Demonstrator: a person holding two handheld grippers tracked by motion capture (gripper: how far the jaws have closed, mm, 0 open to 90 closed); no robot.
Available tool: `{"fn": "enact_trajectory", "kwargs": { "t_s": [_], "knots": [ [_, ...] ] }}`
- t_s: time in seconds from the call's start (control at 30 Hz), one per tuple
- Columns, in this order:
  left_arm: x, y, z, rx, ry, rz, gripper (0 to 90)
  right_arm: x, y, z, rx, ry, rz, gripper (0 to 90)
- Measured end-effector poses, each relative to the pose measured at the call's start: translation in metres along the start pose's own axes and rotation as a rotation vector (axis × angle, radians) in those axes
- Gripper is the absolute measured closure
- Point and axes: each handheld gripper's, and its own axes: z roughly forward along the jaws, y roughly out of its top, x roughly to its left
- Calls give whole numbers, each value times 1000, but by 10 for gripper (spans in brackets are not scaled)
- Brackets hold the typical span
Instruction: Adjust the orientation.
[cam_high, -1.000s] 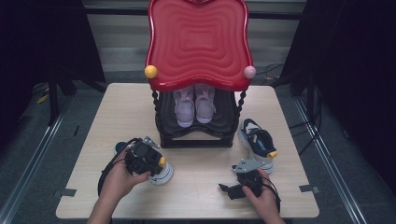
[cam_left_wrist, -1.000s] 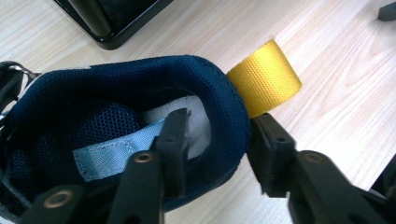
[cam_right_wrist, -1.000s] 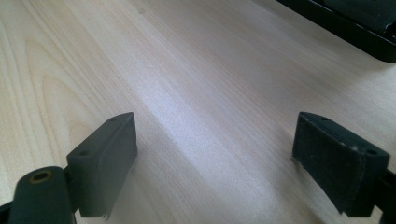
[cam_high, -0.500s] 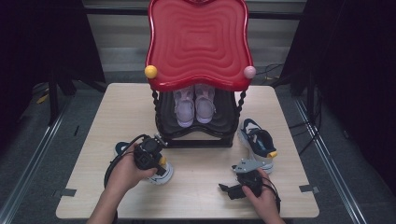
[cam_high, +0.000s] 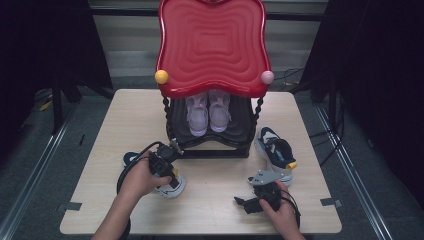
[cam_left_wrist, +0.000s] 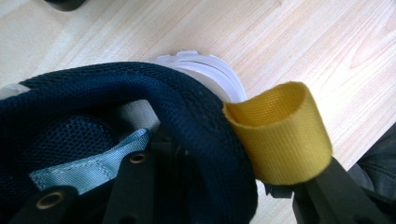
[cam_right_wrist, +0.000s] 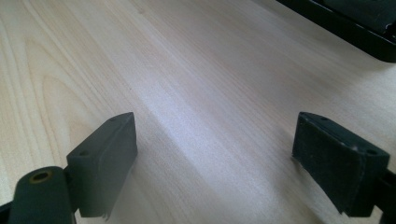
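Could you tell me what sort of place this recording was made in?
Probably a staged recording workspace rather than a home: a bare wooden table on grey flooring, dark curtains around it, and a shoe rack with sneakers.

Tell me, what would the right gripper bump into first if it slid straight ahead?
Probably the rack's black base. The right gripper has only bare table ahead until there, though distance is hard to judge.

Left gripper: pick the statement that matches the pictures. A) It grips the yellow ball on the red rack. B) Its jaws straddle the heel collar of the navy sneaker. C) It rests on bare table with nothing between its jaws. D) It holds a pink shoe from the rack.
B: in the left gripper view the left gripper has one jaw inside the navy sneaker and the other outside, by the yellow heel loop.
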Motion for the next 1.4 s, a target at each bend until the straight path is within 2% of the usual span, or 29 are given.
{"fn": "enact_trajectory", "kwargs": {
  "t_s": [0.23,0.43,0.67,0.97,1.17,1.4],
  "knots": [
    [2,4,3,39,-7,-16,576,0,0,0,0,0,0,133],
    [3,9,3,62,-16,-51,577,0,0,0,0,0,0,134],
    [3,15,3,59,-9,-75,593,0,0,0,0,0,0,134],
    [6,16,6,73,-46,-109,646,0,0,0,0,0,1,134],
    [5,15,6,88,-62,-112,692,0,0,0,0,0,2,133],
    [2,14,8,114,-72,-72,733,0,0,0,0,0,0,133]
  ]
}}
